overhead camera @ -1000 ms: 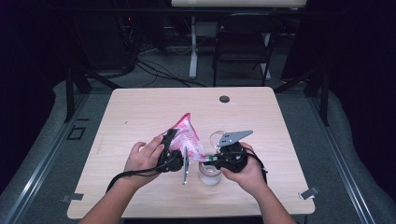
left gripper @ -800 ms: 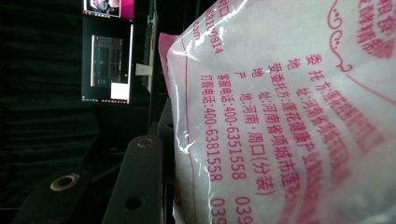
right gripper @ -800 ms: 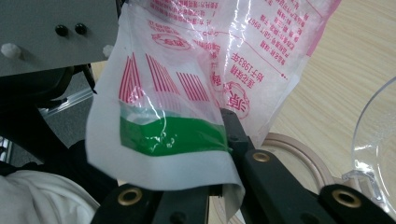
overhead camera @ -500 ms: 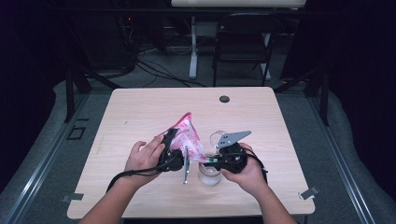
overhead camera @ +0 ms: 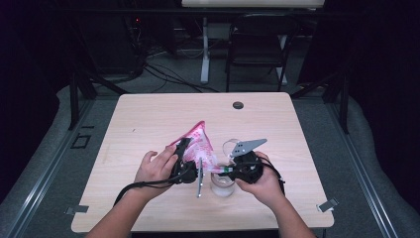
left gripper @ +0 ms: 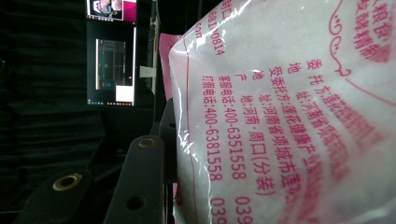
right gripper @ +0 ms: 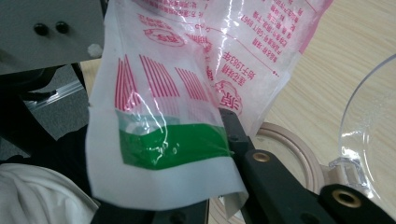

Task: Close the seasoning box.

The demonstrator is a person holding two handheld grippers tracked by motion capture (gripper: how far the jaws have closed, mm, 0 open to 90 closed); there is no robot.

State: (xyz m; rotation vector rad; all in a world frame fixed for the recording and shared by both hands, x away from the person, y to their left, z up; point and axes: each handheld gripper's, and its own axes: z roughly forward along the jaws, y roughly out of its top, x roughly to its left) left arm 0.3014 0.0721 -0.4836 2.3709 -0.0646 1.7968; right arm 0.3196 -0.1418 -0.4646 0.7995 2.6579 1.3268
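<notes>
Near the front edge of the table (overhead camera: 148, 111), a little right of its middle, the person is holding a pink-and-white printed bag (overhead camera: 200, 146) tilted over a clear glass jar (overhead camera: 222, 184). The left gripper (overhead camera: 184, 157) is pinching the bag's body, its jaws part-way closed on the plastic, while the right gripper (overhead camera: 229, 168) is pinching the bag's lower corner, jaws pressed tight on the green-striped seal (right gripper: 173, 144).

The risk here, as I judge it, is spilling: the bag is soft and full of white powder or fine grains, so if the corner is slipping from the right jaws or sitting off the jar's mouth, the contents are likely to be landing on the table instead. Too hard a squeeze from the left side could also be forcing a sudden gush.

The bag is looking glossy and crinkled, clear plastic with red print over a pale filling, rising to a point toward the table's middle. The jar's hinged lid (right gripper: 373, 121) is standing open just beside the mouth.
</notes>
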